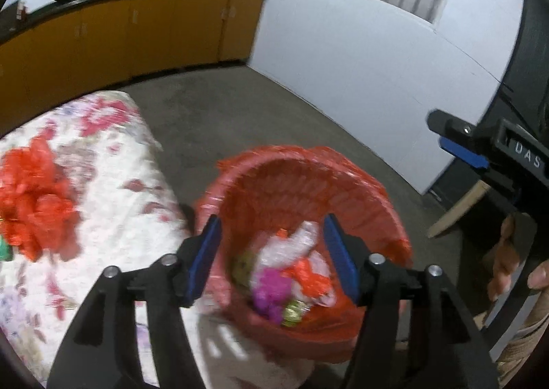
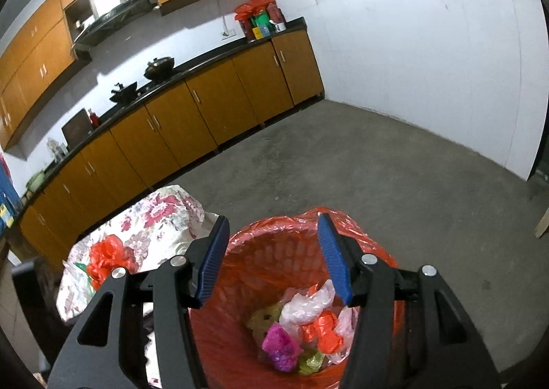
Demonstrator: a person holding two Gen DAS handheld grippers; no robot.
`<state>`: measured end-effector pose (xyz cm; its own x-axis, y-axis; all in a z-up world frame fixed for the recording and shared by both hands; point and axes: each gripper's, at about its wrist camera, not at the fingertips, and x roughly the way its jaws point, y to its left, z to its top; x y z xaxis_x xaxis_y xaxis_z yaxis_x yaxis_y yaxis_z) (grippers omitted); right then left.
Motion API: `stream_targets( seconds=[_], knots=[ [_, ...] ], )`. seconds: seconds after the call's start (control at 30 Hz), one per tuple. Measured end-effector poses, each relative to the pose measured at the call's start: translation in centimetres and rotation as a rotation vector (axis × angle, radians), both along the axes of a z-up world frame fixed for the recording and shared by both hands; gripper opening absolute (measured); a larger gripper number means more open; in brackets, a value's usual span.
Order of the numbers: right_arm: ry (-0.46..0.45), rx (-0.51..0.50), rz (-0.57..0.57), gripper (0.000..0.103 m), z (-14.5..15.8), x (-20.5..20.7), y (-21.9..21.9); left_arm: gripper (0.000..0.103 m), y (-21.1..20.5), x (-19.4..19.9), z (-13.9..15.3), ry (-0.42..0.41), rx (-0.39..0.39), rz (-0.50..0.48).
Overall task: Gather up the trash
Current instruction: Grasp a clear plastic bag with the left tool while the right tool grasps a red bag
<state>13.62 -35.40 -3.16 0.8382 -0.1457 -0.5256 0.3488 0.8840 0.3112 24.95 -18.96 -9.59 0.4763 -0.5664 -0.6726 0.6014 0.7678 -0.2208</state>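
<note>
- Left tongs (image 1: pixel 271 251) and right tongs (image 2: pixel 272 260) hang agape and empty over the red-lined bin (image 2: pixel 377 248).
- Crumpled wrappers (image 2: pixel 302 330) lie inside.
- Red bag (image 1: pixel 34 197) waits at nine o'clock on the floral worktop (image 1: pixel 113 217) (grip its bunched middle).

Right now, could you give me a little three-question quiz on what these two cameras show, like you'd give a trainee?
1. True or false: the bin with the red liner is empty.
2. Which colour is the brightest wad among the scraps in the bin? A green, B purple, C black.
3. What red thing lies on the flowered cloth?

Key
1. False: crumpled scraps lie at the bottom.
2. B.
3. A crumpled red bag. Neither the left gripper nor the right gripper holds anything; both are open above the bin.
</note>
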Motion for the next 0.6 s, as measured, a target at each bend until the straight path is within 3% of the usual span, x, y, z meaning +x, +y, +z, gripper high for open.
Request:
stream_targets(
  seconds=[0.37,0.47,0.6],
  knots=[
    [0.049,-0.097,0.174,0.055,-0.5,3.3,6.0,0.069,12.5,1.3,-0.5,-0.127,0.150,0.344],
    [0.070,-0.111,0.249,0.054,-1.3,4.9,8.7,0.069,17.3,2.4,-0.9,-0.125,0.193,0.462],
    [0.087,-0.115,0.356,0.054,-2.1,7.4,12.8,0.069,23.6,3.8,-1.4,-0.091,0.195,0.606]
  ],
)
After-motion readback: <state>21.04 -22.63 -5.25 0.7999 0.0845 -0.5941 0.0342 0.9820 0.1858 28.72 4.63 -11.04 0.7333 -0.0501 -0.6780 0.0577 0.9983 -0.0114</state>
